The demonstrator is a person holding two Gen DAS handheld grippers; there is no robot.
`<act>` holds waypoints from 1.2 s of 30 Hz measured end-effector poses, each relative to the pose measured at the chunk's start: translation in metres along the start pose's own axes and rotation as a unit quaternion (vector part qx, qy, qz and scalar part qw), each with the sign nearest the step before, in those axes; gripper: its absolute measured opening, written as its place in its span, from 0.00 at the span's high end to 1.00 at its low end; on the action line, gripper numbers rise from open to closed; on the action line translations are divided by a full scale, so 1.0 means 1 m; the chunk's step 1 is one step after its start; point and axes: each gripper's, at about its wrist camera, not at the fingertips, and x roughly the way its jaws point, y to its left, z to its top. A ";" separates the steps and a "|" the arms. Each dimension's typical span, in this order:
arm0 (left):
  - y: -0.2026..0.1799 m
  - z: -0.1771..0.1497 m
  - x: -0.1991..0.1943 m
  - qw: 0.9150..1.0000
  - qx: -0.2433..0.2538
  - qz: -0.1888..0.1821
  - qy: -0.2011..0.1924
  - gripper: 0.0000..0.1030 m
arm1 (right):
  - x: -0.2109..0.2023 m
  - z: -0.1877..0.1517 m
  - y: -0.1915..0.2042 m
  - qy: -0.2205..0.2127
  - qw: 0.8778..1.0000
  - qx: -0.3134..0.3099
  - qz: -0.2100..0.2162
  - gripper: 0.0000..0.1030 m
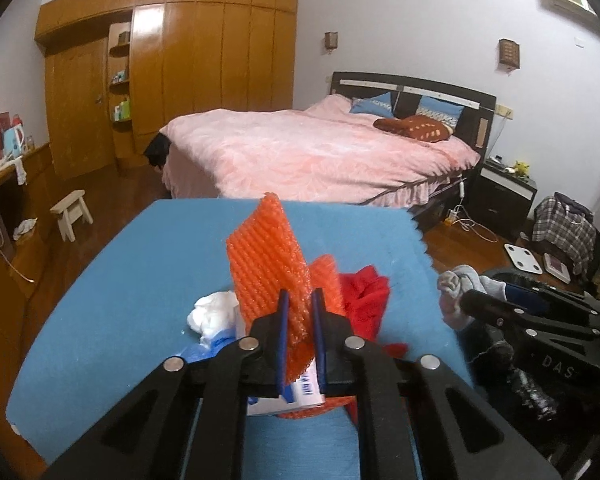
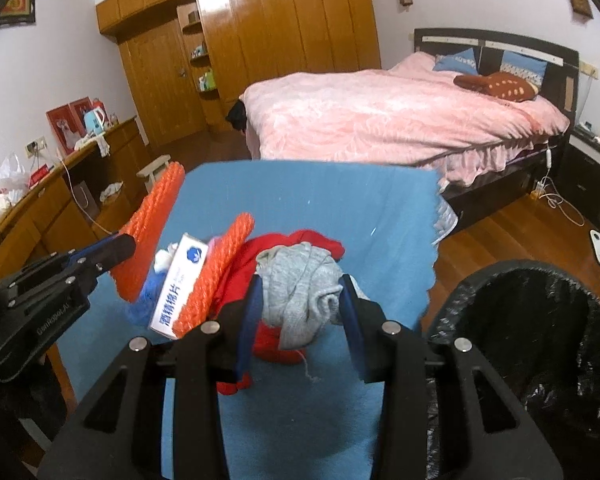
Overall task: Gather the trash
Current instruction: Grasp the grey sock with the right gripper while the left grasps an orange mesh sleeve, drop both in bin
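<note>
- left claw [image 1: 300, 312] is clamped on orange foam [image 1: 268, 264], held above the blue surface [image 1: 120, 280].
- right claw [image 2: 300, 304] grips a grey sock [image 2: 300, 288] (over red cloth [image 2: 268, 340]), beside the black bin [image 2: 540, 320].

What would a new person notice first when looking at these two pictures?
The bright orange foam net stands out first, pinched upright in the left gripper over the blue table. Next comes the grey sock bunched in the right gripper, above a red cloth and a white box. To the right waits a bin with a black bag, and a pink bed fills the background.
</note>
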 end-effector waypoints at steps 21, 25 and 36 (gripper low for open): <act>-0.092 0.021 -0.021 0.996 0.047 -0.081 -0.014 0.89 | -0.094 0.001 -0.060 -0.064 0.995 0.046 -0.064 0.64; -0.115 0.024 -0.022 0.993 0.057 -0.102 -0.017 0.89 | -0.108 -0.005 -0.075 -0.070 0.992 0.053 -0.085 0.64; -0.188 0.022 -0.021 0.980 0.095 -0.173 -0.015 0.89 | -0.145 -0.034 -0.132 -0.072 0.982 0.090 -0.152 0.63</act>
